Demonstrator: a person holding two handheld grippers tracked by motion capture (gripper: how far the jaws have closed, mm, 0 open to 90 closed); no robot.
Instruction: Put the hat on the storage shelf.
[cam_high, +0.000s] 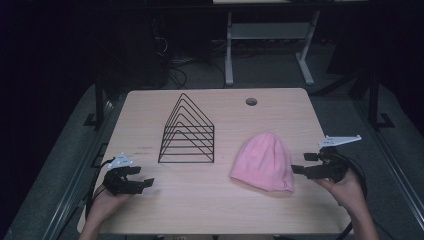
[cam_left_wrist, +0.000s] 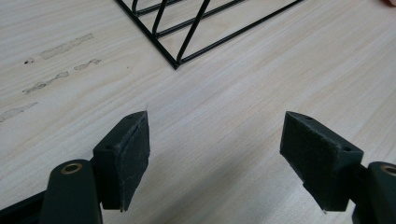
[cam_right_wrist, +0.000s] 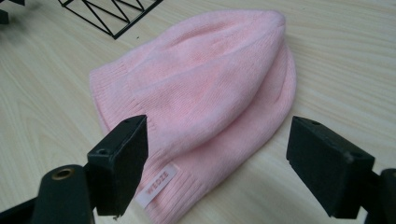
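The pink beanie (cam_right_wrist: 201, 93) lies flat toward the tabletop's (cam_high: 210, 200) right edge. The right hand-held gripper (cam_right_wrist: 217, 163), jaws apart, should pinch its ribbed cuff squarely; the left hand-held gripper (cam_left_wrist: 215, 154) waits, jaws apart.

The high view looks forward and down from above the person's side, taking in the whole tabletop (cam_high: 215, 200) from well back. The left gripper view rides low on the left claw (cam_left_wrist: 215, 158), close over the wood, facing a corner of the rack (cam_left_wrist: 187, 28). The right gripper view sits just as low on the right claw (cam_right_wrist: 217, 168), facing the hat (cam_right_wrist: 201, 93) from near. Both claw views catch the rack, and the high view shares it too.
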